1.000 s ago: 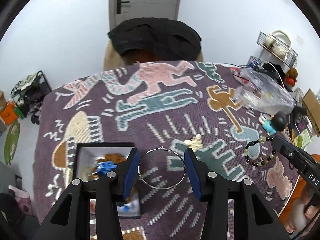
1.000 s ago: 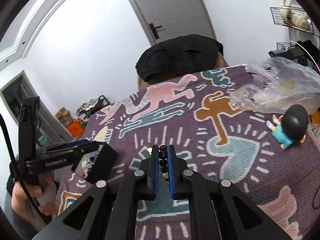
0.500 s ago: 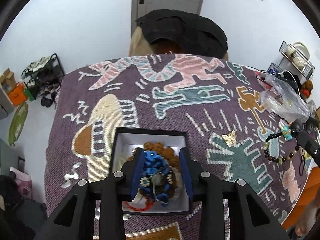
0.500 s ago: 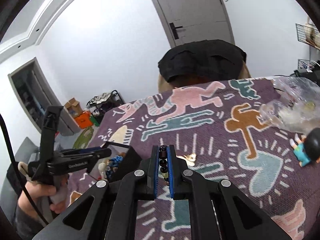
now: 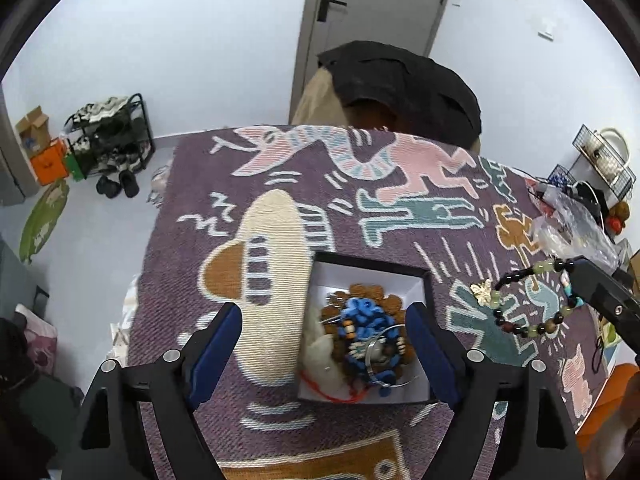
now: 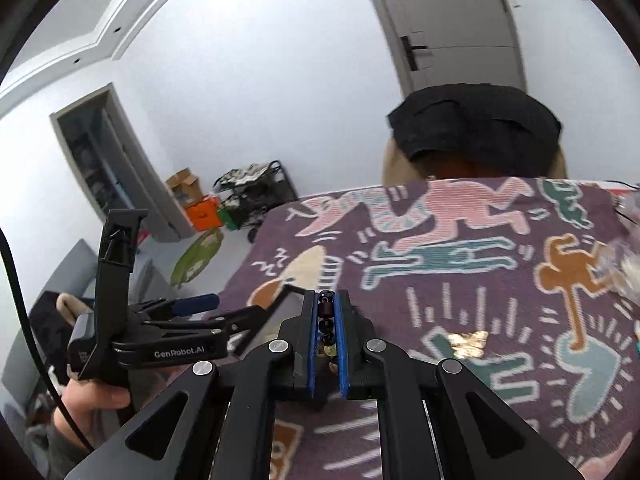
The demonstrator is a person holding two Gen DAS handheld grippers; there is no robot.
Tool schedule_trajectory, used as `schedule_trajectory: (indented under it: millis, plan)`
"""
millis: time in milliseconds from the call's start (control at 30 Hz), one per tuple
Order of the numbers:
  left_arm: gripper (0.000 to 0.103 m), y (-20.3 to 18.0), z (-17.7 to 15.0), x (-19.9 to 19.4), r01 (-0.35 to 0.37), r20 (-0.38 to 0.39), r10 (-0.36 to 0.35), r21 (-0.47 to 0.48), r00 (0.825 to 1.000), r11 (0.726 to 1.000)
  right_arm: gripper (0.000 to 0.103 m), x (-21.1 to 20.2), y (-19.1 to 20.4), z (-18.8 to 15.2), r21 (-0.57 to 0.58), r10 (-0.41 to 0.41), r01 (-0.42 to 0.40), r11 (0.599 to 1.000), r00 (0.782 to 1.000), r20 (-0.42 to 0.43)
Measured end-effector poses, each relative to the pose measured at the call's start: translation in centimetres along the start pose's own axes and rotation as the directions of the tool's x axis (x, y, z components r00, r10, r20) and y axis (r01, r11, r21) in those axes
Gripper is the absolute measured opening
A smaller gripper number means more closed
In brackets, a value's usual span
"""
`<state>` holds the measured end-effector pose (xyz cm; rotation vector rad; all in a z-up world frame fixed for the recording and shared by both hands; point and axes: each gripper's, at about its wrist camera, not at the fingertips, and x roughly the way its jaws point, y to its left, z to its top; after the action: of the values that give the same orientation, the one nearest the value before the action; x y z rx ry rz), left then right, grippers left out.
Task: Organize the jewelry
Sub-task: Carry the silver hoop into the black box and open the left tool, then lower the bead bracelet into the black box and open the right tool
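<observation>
A black box with a white inside (image 5: pixel 416 280) sits on the patterned cloth and holds blue beads (image 5: pixel 366 316), brown beads, a red cord and a silver hoop (image 5: pixel 386 354). My left gripper (image 5: pixel 324 328) is open wide and empty above the box. My right gripper (image 6: pixel 327 312) is shut on a dark and pale beaded bracelet (image 5: pixel 528 300), which hangs in the air right of the box. A gold butterfly piece (image 5: pixel 483 291) (image 6: pixel 468 342) lies on the cloth near the bracelet.
A purple cloth with cartoon figures (image 5: pixel 400 200) covers the table. A crumpled clear plastic bag (image 5: pixel 572 224) lies at the right edge. A chair with a black garment (image 5: pixel 400 80) stands behind the table. A shoe rack (image 5: pixel 108 136) stands on the floor at left.
My left gripper moved left from the hoop to above the box and opened wider; the silver hoop now lies in the box. My right gripper with the bracelet moved left toward the box.
</observation>
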<state>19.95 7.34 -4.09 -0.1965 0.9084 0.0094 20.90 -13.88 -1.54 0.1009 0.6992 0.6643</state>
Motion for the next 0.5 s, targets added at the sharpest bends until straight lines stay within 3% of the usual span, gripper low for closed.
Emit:
schedule_trajectory:
  millis: [267,367,400,433,500]
  plan:
    - [0.084,2.5,-0.6,-0.4,-0.007,0.005,0.008,-0.035,1.000,0.999,0.009,3.6,3.6,0.3,-0.035,0.045,-0.047,0.998,0.998,-0.047]
    - [0.084,2.8,-0.9,-0.7,-0.023,0.023,0.023,-0.039,0.999,0.999,0.011,4.6,4.0,0.2,-0.053,0.023,-0.026,0.998,0.998,-0.056]
    - [0.085,2.8,-0.9,-0.9,-0.021,0.032,0.022,-0.039,0.999,0.999,0.026,5.1,4.0,0.0,-0.058,0.005,-0.009,0.998,0.997,-0.076]
    - [0.085,2.8,-0.9,-1.1,-0.015,0.036,0.016,-0.037,0.999,0.999,0.050,5.2,3.9,-0.1,-0.053,-0.002,-0.003,0.999,0.996,-0.087]
    - [0.090,2.5,-0.9,-1.5,-0.005,0.044,0.006,-0.030,0.999,1.000,0.066,5.0,2.8,-0.6,-0.021,-0.008,0.007,1.000,0.997,-0.078]
